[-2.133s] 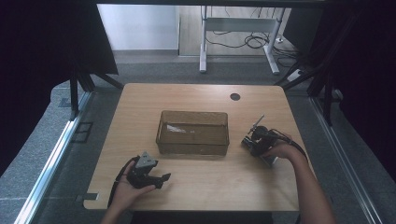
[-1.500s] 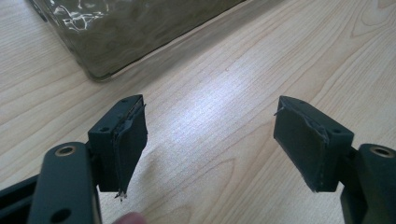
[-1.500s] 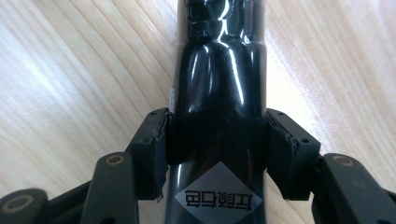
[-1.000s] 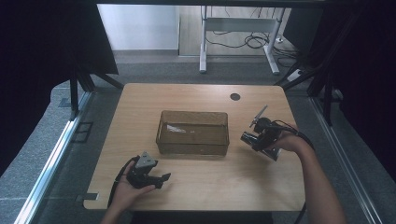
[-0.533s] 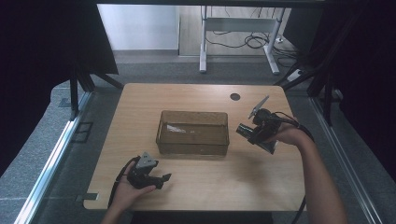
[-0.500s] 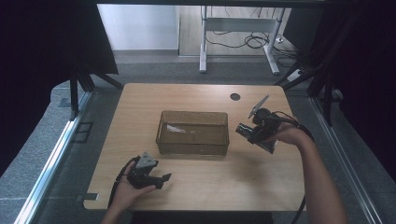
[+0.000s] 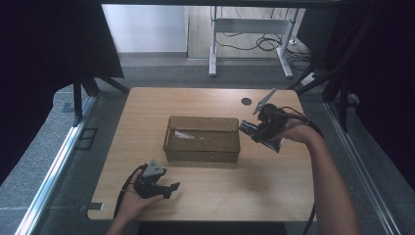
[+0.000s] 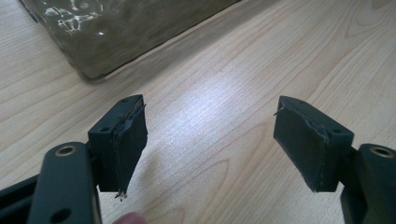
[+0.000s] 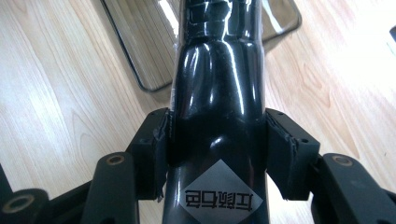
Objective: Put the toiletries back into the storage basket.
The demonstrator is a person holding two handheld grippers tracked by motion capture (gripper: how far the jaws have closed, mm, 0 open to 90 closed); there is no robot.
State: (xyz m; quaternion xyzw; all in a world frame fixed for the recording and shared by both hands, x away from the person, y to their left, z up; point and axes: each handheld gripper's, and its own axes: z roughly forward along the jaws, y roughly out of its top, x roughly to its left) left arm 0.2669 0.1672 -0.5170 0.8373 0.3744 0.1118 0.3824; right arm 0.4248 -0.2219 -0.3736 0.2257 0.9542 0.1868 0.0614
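Two jaws of your right gripper (image 9: 217, 140) are pinching the glossy black bottle (image 9: 218, 93) by its body, holding it just beside the clear tray (image 7: 203, 138), likely for dropping in; your left gripper (image 8: 210, 144) is resting spread and empty, nearer you.

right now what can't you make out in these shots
- Black bottle in the right gripper: its top is cut off by the upper edge of the right gripper view, and it is too small to read in the high view.
- Tray: its contents are lost in glare.
- Left gripper: open, body cut off below.
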